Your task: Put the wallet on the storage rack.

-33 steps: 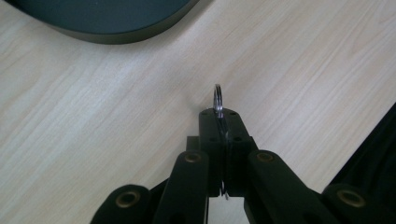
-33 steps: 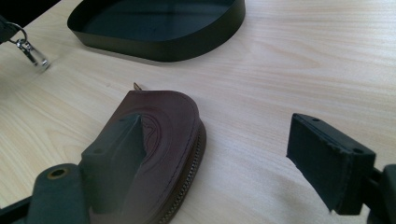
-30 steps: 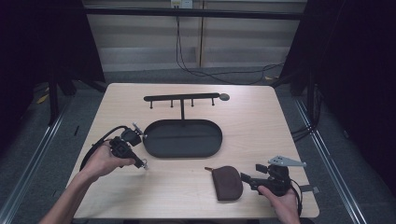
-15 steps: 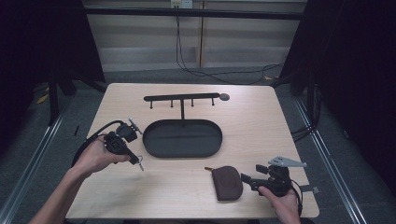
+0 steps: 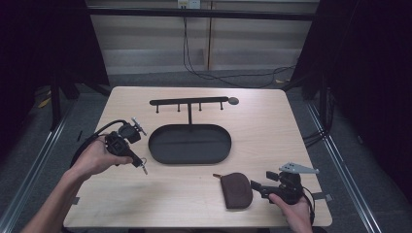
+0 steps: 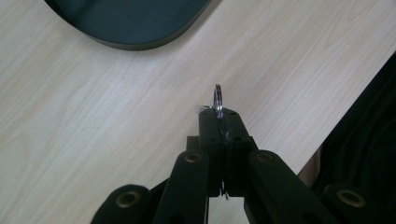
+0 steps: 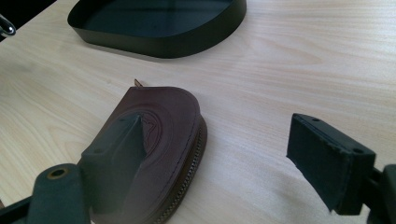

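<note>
Steel key ring (image 6: 218,98) sits clamped at the tip of my left tongs (image 6: 218,116), above the surface (image 5: 272,136). My right tongs (image 7: 224,154) stand apart, brown pouch (image 7: 154,154) beside one jaw.

The table (image 5: 291,141) is pale, smooth wood. The tray (image 5: 189,144) is dull black. Near the tray, the brown pouch (image 7: 159,140) looks like soft leather, and the key ring (image 6: 218,98) is shiny metal.

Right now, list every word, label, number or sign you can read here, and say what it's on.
No readable text anywhere.
Brown pouch: a round embossed emblem on its top, too faint to read as letters.
Black tray, rack, key ring and table: no markings visible.
</note>
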Demonstrator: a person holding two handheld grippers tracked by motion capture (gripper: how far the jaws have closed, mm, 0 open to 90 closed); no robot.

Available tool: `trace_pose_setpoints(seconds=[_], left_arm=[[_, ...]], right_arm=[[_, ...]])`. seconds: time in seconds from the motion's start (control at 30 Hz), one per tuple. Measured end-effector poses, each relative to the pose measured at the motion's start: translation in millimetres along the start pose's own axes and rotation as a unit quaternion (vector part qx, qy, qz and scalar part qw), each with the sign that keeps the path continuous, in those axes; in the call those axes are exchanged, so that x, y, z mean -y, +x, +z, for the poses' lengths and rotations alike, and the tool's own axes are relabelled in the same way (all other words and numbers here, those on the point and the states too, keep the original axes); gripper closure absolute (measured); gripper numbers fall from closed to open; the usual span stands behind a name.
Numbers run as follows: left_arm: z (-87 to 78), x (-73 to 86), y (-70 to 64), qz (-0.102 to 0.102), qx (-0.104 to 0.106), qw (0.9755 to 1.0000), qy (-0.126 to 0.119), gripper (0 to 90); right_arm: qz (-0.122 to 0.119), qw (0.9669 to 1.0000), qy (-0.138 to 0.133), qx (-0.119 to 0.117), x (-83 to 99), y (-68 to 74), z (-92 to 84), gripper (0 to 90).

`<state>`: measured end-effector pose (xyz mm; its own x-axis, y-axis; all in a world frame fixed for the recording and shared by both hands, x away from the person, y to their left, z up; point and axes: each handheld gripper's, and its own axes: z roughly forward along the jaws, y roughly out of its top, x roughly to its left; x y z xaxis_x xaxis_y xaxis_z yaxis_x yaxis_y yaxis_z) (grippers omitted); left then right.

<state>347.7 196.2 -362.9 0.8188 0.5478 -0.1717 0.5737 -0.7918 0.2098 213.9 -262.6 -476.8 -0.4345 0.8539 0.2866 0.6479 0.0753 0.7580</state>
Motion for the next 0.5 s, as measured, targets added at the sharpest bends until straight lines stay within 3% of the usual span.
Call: trace_pose_setpoints(seconds=[0.13,0.37,0.5], left_arm=[[-3.8,-3.6,-0.8,0.006,-0.015,0.9998,0.011,89.3],[-14.5,-7.6,-1.5,0.031,-0.016,0.9994,-0.006,89.2],[-22.2,-13.4,-4.6,0.046,-0.036,0.9983,-0.002,89.2]], right_arm=[[0.005,1.0,0.0,0.001,-0.5,-0.2,0.0,18.6],[0.005,1.0,0.003,0.002,-0.6,0.5,0.6,18.6],[0.007,1.0,0.001,0.001,-0.2,-0.3,-0.1,18.6]])
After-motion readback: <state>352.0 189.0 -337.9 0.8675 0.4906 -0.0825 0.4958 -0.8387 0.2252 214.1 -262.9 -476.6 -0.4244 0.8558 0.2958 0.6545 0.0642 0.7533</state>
